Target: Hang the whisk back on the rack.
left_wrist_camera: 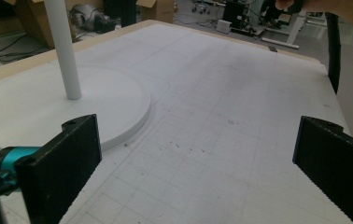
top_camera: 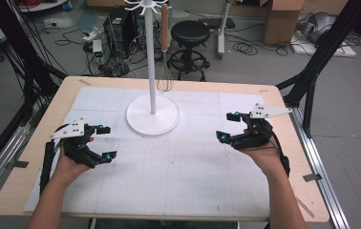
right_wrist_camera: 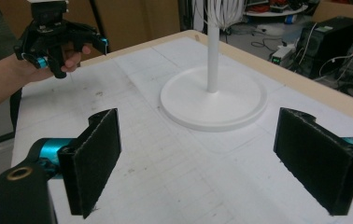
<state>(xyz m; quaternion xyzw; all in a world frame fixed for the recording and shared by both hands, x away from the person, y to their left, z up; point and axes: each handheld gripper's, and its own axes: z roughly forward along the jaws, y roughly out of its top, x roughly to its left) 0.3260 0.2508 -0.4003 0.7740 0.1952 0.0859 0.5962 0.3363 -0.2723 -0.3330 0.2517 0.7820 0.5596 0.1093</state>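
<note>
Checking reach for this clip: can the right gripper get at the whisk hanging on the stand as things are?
Probably yes. The right gripper has open, empty jaws, and bare mat lies between it and the white stand. The whisk hangs free on the stand's far side, so the hand must rise and reach around the pole.

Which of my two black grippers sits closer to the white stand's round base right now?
The left gripper: its jaw tips lie close beside the round white base; the right gripper is farther off.

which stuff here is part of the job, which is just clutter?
In play:
- white stand on the gridded mat
- whisk hanging from the stand's top hooks
- left gripper, open, empty
- right gripper, open, empty

Lying about, on the floor past the table:
- black stool
- cardboard boxes
- computer tower and cables
</note>
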